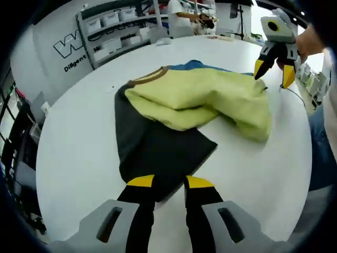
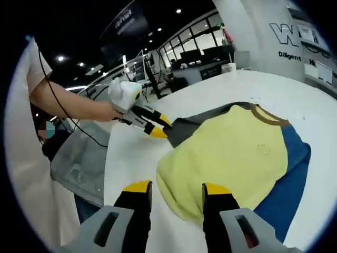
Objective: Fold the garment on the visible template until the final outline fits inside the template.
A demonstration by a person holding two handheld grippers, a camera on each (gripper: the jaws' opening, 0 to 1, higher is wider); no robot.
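So we've got the shirt (image 1: 205, 103) lying bunched up on the white table (image 1: 79, 158), yellow body with a brown collar (image 1: 150, 77) and a blue sleeve (image 2: 292, 174) poking out from under it. It's sitting partly on the dark template (image 1: 152, 153), folded over in thick rolls, and one yellow lump hangs past the template's right edge onto bare table. In the right gripper view the yellow spreads wide, with the blue running along its right side.

Left gripper (image 1: 169, 183): jaws a little apart, yellow tips right over the near edge of the template, nothing between them as far as we can see. The shirt is further out, past the tips.

Right gripper (image 2: 171, 188): jaws parted too, hovering at the near hem of the yellow fabric. One tip overlaps the hem, but we can't tell if it's touching. No grip on anything.

Far off there are shelves with white bins (image 1: 113, 18); can't make out what's in them. A hand (image 2: 102, 110) holds the left gripper, cable trailing.
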